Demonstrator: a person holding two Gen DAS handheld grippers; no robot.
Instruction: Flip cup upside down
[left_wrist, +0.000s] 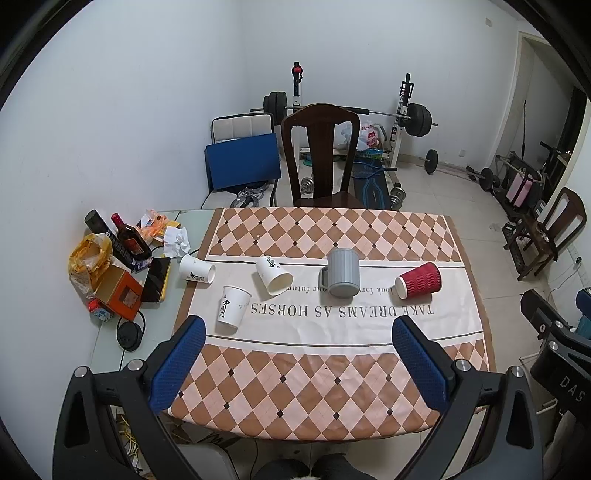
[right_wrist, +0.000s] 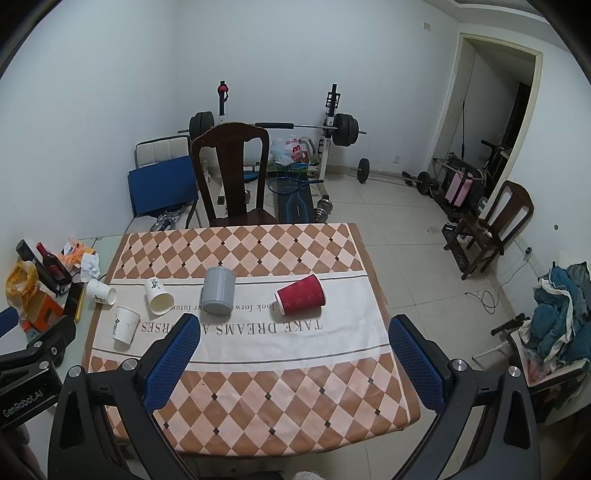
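Several cups sit on the checked tablecloth (left_wrist: 295, 387). A red ribbed paper cup (left_wrist: 419, 285) (right_wrist: 301, 294) lies on its side. A grey mug (left_wrist: 343, 273) (right_wrist: 218, 291) stands upside down. One white paper cup (left_wrist: 273, 275) (right_wrist: 159, 295) lies tilted with its mouth toward me, another (left_wrist: 196, 269) (right_wrist: 100, 291) lies on its side at the cloth's left edge, and a third (left_wrist: 232, 305) (right_wrist: 125, 328) stands upside down. My left gripper (left_wrist: 299, 328) and right gripper (right_wrist: 293, 326) are open and empty, held above the table's near side.
Clutter lies on the bare table left of the cloth: a bottle (left_wrist: 129, 236), an orange box (left_wrist: 120, 295), a phone (left_wrist: 155, 278), tissues, headphones. A dark wooden chair (left_wrist: 321, 155) stands behind the table. Weights and a bench fill the back.
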